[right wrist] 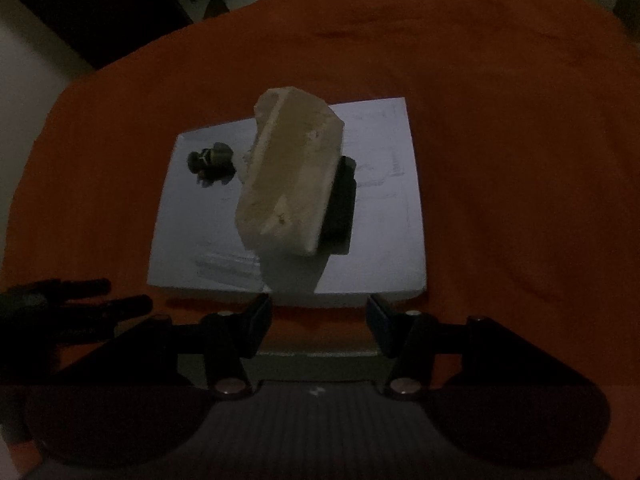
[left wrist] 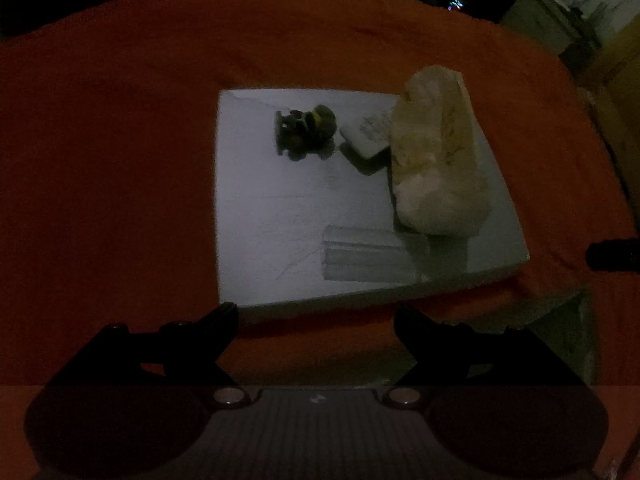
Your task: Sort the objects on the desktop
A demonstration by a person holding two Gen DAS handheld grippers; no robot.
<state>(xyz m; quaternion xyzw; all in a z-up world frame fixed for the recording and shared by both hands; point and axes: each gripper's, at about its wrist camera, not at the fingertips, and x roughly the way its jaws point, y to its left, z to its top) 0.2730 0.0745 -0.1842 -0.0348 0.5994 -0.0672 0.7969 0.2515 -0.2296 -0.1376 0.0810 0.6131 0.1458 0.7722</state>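
Note:
A white board (left wrist: 280,208) lies on an orange cloth (left wrist: 100,140). On it stand a cream tissue pack (left wrist: 436,152), a small dark toy car (left wrist: 306,130), a small white flat box (left wrist: 368,136) and a clear plastic tube (left wrist: 366,254) lying flat. My left gripper (left wrist: 316,320) is open and empty, short of the board's near edge. In the right wrist view the board (right wrist: 380,240) holds the tissue pack (right wrist: 288,172), the toy car (right wrist: 212,162), the clear tube (right wrist: 228,264) and a black object (right wrist: 340,208) beside the pack. My right gripper (right wrist: 318,312) is open and empty at the board's near edge.
The orange cloth (right wrist: 520,160) covers the table around the board. The other gripper's dark fingers (right wrist: 80,304) show at the lower left of the right wrist view. A dark tip (left wrist: 616,254) enters the left wrist view from the right. The room is dim.

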